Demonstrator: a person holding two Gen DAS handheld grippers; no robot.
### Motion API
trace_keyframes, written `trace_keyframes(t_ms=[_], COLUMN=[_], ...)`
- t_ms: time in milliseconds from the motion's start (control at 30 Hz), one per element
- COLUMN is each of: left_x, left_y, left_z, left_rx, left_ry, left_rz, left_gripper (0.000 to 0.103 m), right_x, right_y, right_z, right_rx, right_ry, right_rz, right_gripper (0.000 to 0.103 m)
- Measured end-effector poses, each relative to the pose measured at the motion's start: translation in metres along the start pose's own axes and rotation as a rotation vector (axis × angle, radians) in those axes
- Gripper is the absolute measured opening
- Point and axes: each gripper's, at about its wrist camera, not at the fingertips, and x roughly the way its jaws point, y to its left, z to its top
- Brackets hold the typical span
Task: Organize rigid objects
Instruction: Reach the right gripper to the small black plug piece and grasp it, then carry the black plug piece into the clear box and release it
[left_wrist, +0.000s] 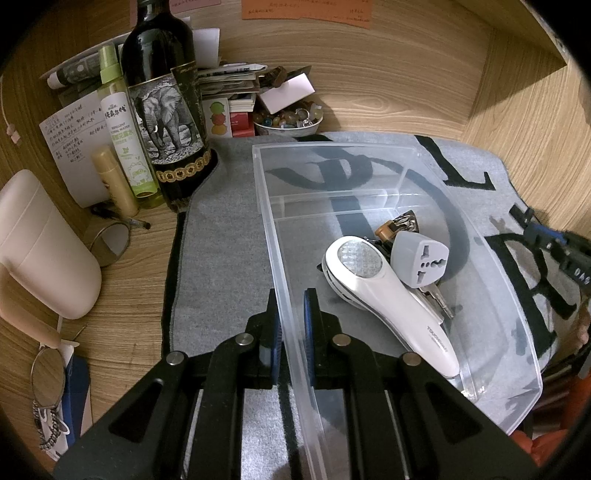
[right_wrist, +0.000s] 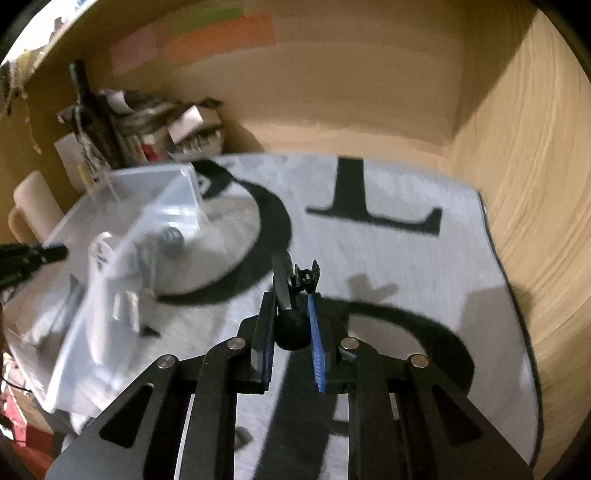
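Observation:
A clear plastic bin (left_wrist: 369, 177) sits on a grey mat (left_wrist: 221, 229) with black letters. Inside lie a white handheld device (left_wrist: 384, 291), a grey plug adapter (left_wrist: 419, 262), keys and a small brown item. My left gripper (left_wrist: 293, 325) is shut on the bin's left wall, one finger on each side. My right gripper (right_wrist: 291, 325) is shut on a black tool with a round knob (right_wrist: 291, 306), held above the mat to the right of the bin (right_wrist: 147, 221). The right wrist view is blurred. The right gripper also shows at the right edge of the left wrist view (left_wrist: 554, 247).
At the back left stand a dark wine bottle (left_wrist: 162, 110), a green spray bottle (left_wrist: 122, 125), a yellow tube (left_wrist: 114, 181), papers and a bowl of beads (left_wrist: 288, 118). A cream container (left_wrist: 40, 243) lies at the left. Wooden walls close the back and right.

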Motion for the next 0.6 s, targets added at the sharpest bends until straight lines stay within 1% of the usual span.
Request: trace_keyframes(t_ms=[300, 433, 600], left_x=[0.000, 0.000, 0.000], left_y=[0.000, 0.000, 0.000], left_z=[0.000, 0.000, 0.000], left_rx=[0.002, 0.000, 0.002], left_ry=[0.000, 0.000, -0.001], left_rz=[0.001, 0.000, 0.001], left_gripper=[0.009, 0.009, 0.009], right_x=[-0.026, -0.032, -0.030], right_y=[0.036, 0.056, 0.078], right_z=[0.031, 0.041, 0.047], right_rx=[-0.071, -0.122, -0.173], right_ry=[-0.124, -0.157, -0.176], right_rz=[0.071, 0.110, 0.158], right_gripper=[0.016, 0.016, 0.016])
